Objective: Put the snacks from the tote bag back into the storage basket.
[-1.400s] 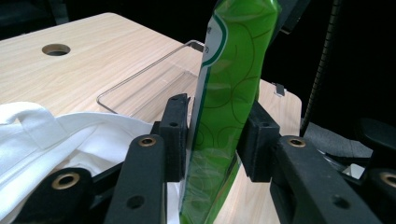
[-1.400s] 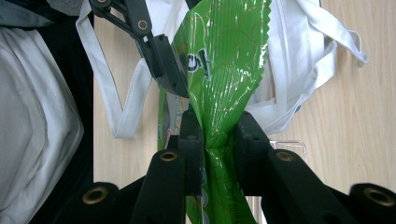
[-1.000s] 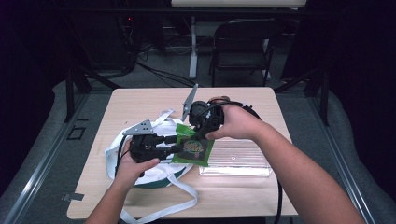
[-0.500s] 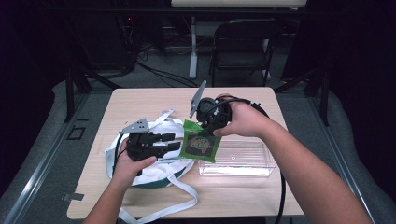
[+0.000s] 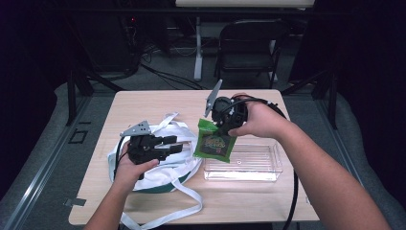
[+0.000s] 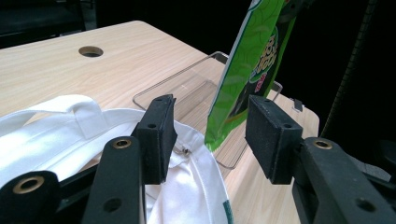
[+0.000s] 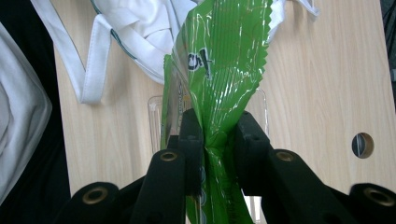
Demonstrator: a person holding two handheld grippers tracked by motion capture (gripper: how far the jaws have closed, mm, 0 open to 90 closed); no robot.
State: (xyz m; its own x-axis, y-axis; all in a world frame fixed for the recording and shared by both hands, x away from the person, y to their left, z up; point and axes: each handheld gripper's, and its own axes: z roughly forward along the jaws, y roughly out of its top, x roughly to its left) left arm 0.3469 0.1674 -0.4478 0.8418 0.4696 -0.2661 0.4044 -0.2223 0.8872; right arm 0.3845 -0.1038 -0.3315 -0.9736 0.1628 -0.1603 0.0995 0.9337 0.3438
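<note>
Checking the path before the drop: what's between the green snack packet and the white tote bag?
High view: the left tool, open over the white tote bag, sits between it and the green snack packet. Left gripper view: a corner of the clear tray.

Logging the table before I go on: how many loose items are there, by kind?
Green snack packet, hanging from the right claw: 1
White cloth bag, under the left claw: 1
Clear plastic tray: 1
Total: 3
</note>
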